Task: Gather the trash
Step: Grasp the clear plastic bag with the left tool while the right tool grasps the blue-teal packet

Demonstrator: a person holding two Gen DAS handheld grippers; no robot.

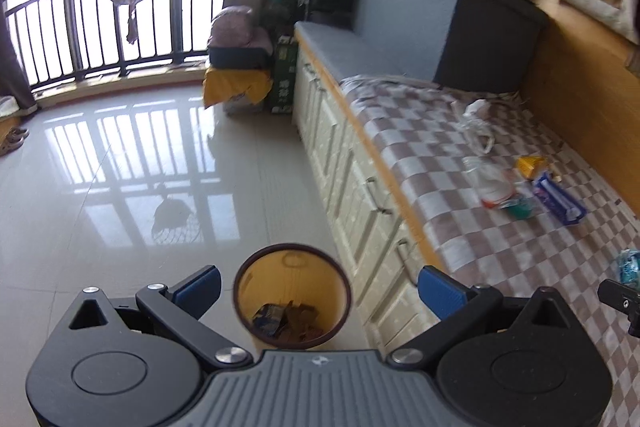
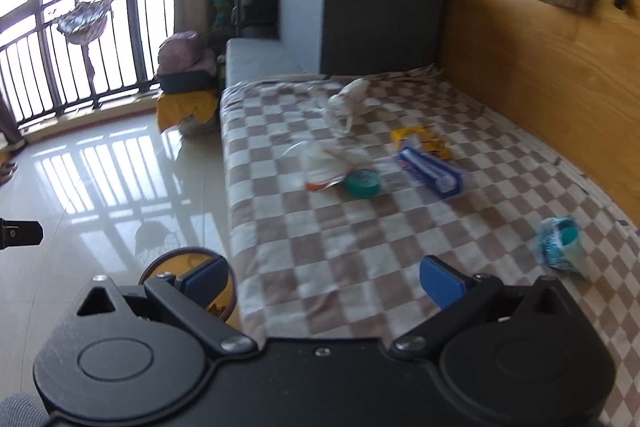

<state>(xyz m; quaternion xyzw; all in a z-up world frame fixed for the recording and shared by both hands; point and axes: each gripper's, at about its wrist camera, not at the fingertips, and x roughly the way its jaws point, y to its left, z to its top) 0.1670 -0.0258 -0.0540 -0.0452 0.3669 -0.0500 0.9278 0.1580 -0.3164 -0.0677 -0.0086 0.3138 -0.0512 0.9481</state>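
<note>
A glossy pale tiled floor point(image 1: 120, 187) fills the left of both views, with a black-railed window at the far end. On the right runs a long low cabinet with cream doors, its top covered by a brown-and-white checked cloth point(image 2: 360, 247), backed by a wooden wall panel; a grey-and-dark storage box point(image 1: 440, 23) stands at the far end of it. On the floor, just beside the cabinet's near end, stands a round orange waste bin with a dark rim point(image 1: 292, 297), with some scraps lying at its bottom. The left gripper point(image 1: 320, 287) hangs above the bin, its blue-padded fingers point(image 1: 200, 285) spread wide and holding nothing. The right gripper point(image 2: 324, 281) hangs over the near edge of the cloth, fingers point(image 2: 442, 281) likewise wide and empty. The trash lies on the cloth: far off, a crumpled clear plastic bag point(image 2: 344, 99); in the middle, a blue-and-white carton point(image 2: 430, 171), a yellow wrapper point(image 2: 420, 139) touching its far side, a clear wrapper with red print point(image 2: 320, 167) and a round teal lid point(image 2: 362, 183) close together; nearer on the right, well apart from these, a crumpled blue-and-white packet point(image 2: 560, 243).
</note>
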